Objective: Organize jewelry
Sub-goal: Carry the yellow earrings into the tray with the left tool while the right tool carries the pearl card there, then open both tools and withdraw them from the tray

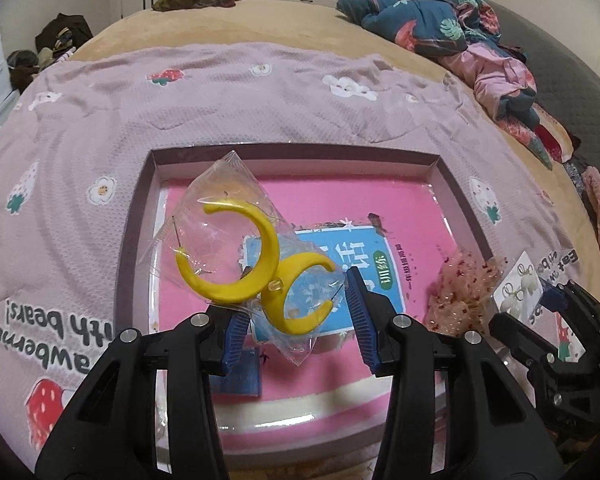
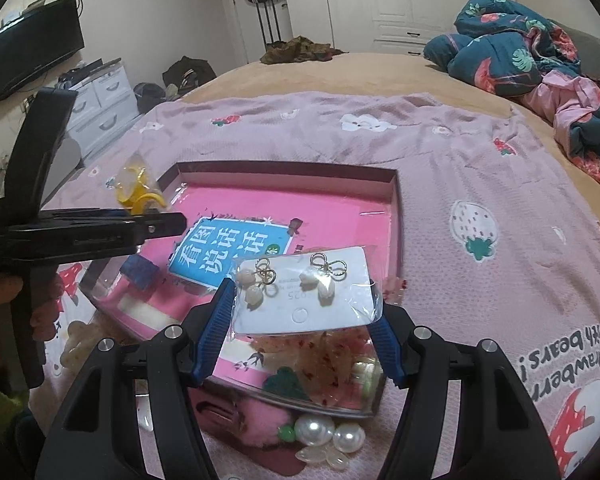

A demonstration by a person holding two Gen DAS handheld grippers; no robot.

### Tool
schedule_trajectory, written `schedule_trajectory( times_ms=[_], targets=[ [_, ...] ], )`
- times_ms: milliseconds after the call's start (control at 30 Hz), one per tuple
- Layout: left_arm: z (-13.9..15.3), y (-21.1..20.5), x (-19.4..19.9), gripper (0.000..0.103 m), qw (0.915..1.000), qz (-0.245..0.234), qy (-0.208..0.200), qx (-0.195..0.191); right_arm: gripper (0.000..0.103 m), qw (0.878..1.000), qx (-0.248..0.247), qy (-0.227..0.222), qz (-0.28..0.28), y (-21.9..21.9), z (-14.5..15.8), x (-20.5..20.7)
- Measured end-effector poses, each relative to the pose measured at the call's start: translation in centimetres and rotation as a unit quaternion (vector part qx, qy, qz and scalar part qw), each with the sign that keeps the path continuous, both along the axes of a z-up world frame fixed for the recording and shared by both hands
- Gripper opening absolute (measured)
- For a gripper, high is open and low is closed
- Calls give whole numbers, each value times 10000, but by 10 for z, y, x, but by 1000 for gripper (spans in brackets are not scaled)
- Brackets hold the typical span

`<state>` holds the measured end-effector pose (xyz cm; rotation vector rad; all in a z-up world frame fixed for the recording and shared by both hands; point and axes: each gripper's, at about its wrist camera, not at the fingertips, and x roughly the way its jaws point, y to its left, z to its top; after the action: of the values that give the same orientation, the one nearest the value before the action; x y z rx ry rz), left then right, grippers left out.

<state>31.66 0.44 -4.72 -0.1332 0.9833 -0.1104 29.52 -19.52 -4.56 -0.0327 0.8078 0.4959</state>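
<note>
My left gripper [image 1: 296, 320] is shut on a clear bag [image 1: 228, 192] that holds two yellow hoop earrings [image 1: 236, 264], hanging over the shallow pink-lined box [image 1: 292, 150]. The right wrist view shows that gripper [image 2: 156, 224] side-on at the left with the yellow earrings [image 2: 140, 194] above the box's left rim. My right gripper [image 2: 300, 336] is shut on a white card of pearl earrings [image 2: 304, 300] in a clear sleeve, above the box's [image 2: 284, 168] near right corner. From the left wrist view, that card [image 1: 518, 288] and the right gripper [image 1: 548, 300] sit at the right edge.
A pink book with a blue label [image 2: 228, 252] lies in the box, with a small blue piece [image 2: 140, 272] and a sparkly mesh pouch [image 2: 328, 360]. Large pearls [image 2: 328, 432] and a pink pompom [image 2: 244, 420] lie on the strawberry blanket [image 2: 480, 160]. A bunched quilt [image 2: 512, 48] fills the far right.
</note>
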Motion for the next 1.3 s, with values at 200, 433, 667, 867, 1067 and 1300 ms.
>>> schedule_trajectory(
  times_ms=[200, 433, 667, 867, 1067, 1300],
  targets=[
    [-10, 6, 4, 38, 9999, 10, 116, -43, 62, 9998, -32, 152, 130, 13, -14, 2],
    [-20, 8, 7, 39, 9998, -31, 207, -69, 62, 9992, -116, 322, 196, 22, -29, 2],
    [-16, 11, 2, 51, 9998, -18, 159, -131, 64, 9989, -157, 392, 208, 26, -35, 3],
    [-2, 15, -8, 56, 9999, 43, 18, -110, 67, 9988, -140, 418, 196, 29, -32, 1],
    [10, 20, -18, 57, 9999, 123, -68, -77, 75, 9994, -84, 296, 144, 24, -22, -8],
    [21, 24, -39, 63, 9994, 270, -202, -54, 81, 9999, -68, 152, 32, 12, -7, -20]
  ],
)
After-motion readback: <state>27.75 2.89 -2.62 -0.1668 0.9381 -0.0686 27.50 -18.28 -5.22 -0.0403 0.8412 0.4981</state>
